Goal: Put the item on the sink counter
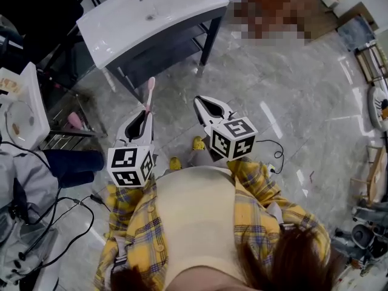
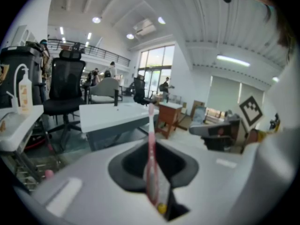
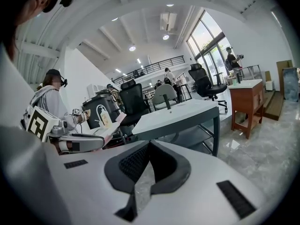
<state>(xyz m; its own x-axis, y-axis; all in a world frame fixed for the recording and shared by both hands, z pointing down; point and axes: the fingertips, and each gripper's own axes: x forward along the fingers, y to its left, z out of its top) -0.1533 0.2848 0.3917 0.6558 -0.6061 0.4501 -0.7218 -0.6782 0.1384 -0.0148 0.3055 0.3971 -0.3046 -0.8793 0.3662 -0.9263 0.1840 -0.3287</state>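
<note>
The pink toothbrush (image 1: 149, 93) stands up out of my left gripper (image 1: 145, 114), which is shut on its handle. Its bristled head points toward the white sink counter (image 1: 151, 17) a short way ahead. In the left gripper view the toothbrush (image 2: 151, 158) rises between the jaws, with the sink counter (image 2: 112, 114) beyond it. My right gripper (image 1: 200, 100) hangs beside the left one, shut with nothing in it. The right gripper view shows its jaw tips (image 3: 149, 143) touching, the sink counter (image 3: 178, 114) ahead, and the left gripper (image 3: 77, 142) off to the left.
A second white basin (image 1: 24, 111) stands at the far left with a soap bottle (image 2: 23, 95) on it. Black cables (image 1: 60, 217) trail over the marble floor at lower left. A wooden desk (image 3: 246, 100), office chairs (image 2: 65, 93) and a person (image 3: 49, 102) stand around.
</note>
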